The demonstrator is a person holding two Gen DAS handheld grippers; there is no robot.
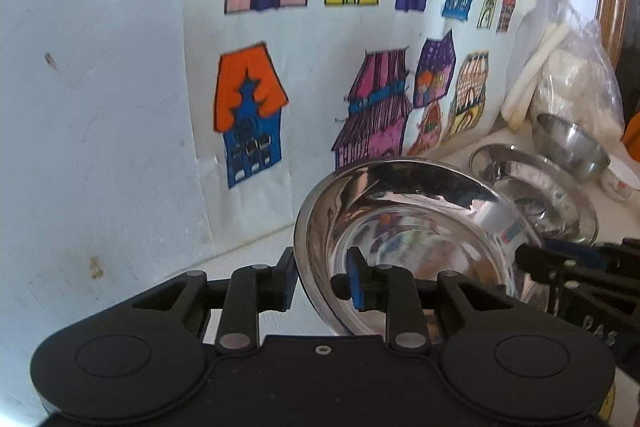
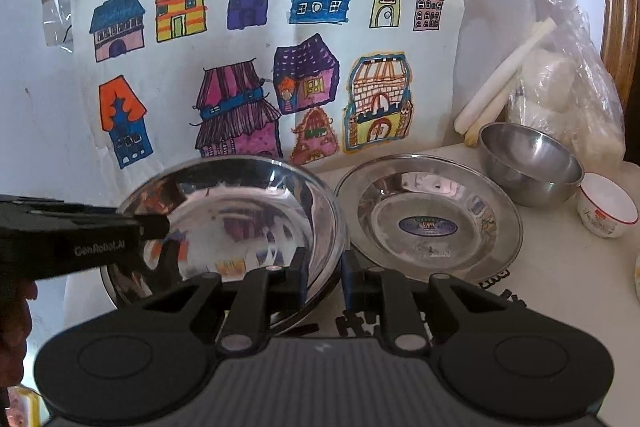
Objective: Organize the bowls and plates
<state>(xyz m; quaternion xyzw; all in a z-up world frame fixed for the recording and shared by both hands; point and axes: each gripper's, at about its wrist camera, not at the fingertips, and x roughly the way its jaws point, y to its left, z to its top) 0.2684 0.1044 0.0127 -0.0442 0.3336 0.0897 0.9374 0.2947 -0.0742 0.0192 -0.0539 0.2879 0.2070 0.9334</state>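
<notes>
Steel fills the near ground of both views: a large shiny steel plate (image 2: 240, 223) is held tilted between the two tools. In the right wrist view the right gripper (image 2: 325, 281) sits at lower centre, its blue pads drawn narrow and pinching the plate's near right rim, one pad inside the dish and one outside. The left gripper (image 2: 154, 225) reaches in from the left edge of that frame to the plate's left rim, with part of a person's hand (image 2: 16, 331) below it.

In the left wrist view the left gripper (image 1: 322, 281) straddles the same plate's (image 1: 404, 239) rim at lower centre; a clear gap shows between the pads and the metal, so the grip is loose rather than clamped.

Just right of the held plate, a second steel plate (image 2: 430, 223) with a blue oval label lies flat on the white table (image 2: 560, 267). Beyond it to the upper right stands a small steel bowl (image 2: 530, 163), and a white ceramic bowl (image 2: 608, 207) sits near the right edge.

Behind them lean white sticks (image 2: 504, 83) and a clear plastic bag (image 2: 568, 91). A coloured drawing of houses (image 2: 256, 67) covers the wall at the back.
</notes>
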